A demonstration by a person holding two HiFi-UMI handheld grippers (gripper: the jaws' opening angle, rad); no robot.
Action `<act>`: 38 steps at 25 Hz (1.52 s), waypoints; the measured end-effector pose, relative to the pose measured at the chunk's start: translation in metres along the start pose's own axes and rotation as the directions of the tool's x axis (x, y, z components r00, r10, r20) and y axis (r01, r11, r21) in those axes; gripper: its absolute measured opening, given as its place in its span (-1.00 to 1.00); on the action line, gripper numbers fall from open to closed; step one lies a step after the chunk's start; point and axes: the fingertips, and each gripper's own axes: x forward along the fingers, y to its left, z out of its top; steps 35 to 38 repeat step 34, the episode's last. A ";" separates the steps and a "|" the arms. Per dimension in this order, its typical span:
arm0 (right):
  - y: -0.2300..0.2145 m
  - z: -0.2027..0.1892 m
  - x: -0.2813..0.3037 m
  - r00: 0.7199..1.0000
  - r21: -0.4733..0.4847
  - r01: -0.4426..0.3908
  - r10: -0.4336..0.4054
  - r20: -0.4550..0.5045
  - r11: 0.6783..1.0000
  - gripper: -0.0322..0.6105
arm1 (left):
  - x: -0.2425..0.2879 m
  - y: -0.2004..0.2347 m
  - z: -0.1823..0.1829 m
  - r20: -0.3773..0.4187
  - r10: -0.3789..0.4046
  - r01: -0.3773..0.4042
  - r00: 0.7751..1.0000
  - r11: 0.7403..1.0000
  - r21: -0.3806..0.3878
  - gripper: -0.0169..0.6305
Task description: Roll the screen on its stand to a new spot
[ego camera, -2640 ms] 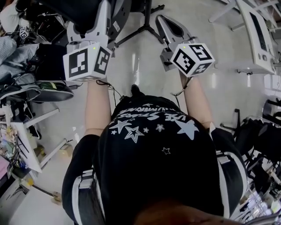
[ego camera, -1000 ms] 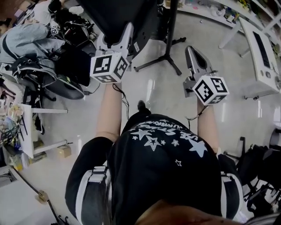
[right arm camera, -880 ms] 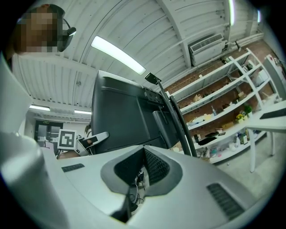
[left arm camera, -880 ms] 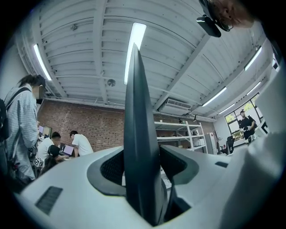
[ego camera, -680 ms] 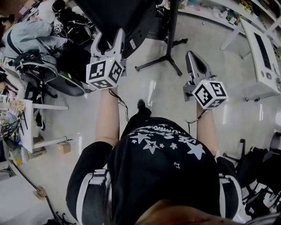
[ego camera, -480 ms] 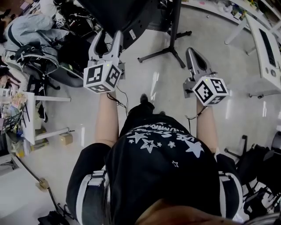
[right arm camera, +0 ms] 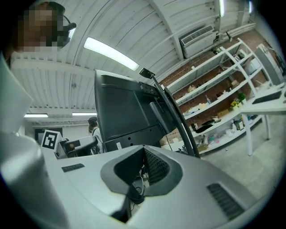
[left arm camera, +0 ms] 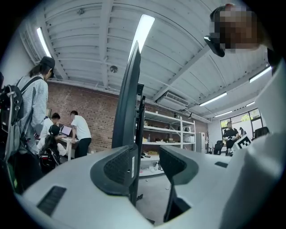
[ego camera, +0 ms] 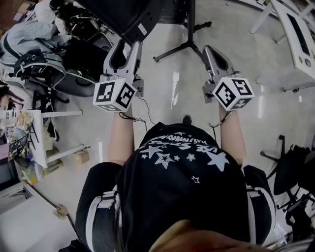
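The black screen [ego camera: 118,12] hangs on a dark pole stand whose legs [ego camera: 184,47] spread on the pale floor, at the top of the head view. My left gripper [ego camera: 129,45] is just below the screen's lower corner. In the left gripper view the screen [left arm camera: 129,107] shows edge-on beside the left pad [left arm camera: 117,166], with a clear gap to the other pad, so the left gripper [left arm camera: 146,156] is open. My right gripper [ego camera: 212,49] hangs over the floor beside the stand, shut and holding nothing. The right gripper [right arm camera: 144,151] faces the screen's back [right arm camera: 125,112] and the pole [right arm camera: 178,120].
Bags, chairs and cables [ego camera: 59,64] crowd the floor on the left. A white table [ego camera: 295,34] stands at the upper right and black chairs [ego camera: 295,172] at the right. Several people [left arm camera: 27,116] stand left of the screen, with shelves [left arm camera: 165,129] behind. A thin cable [ego camera: 142,106] trails on the floor.
The screen and stand have slid toward the top of the head view. Both grippers sit a little lower than before. The left jaws keep the same width.
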 end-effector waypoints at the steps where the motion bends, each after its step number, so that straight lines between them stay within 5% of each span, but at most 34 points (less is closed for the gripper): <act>1: 0.004 -0.002 -0.001 1.000 -0.004 0.004 -0.004 -0.007 1.000 -0.88 | -0.003 -0.001 -0.002 -0.006 -0.014 0.014 1.000 1.000 -0.014 -0.24; 5: 0.023 -0.008 -0.010 0.999 -0.016 0.037 -0.038 -0.011 0.999 -0.88 | -0.021 -0.002 -0.012 -0.046 -0.059 0.057 0.997 0.997 -0.061 -0.29; 19: 0.095 -0.052 -0.045 0.995 -0.016 0.082 -0.083 -0.052 0.996 -0.88 | -0.105 0.008 -0.012 -0.081 -0.050 0.048 0.995 0.998 -0.032 -0.90; 38: 0.167 -0.090 -0.100 0.994 -0.044 0.077 -0.080 -0.076 0.996 -0.88 | -0.185 -0.015 -0.014 -0.109 -0.144 0.141 0.983 0.989 -0.039 -0.92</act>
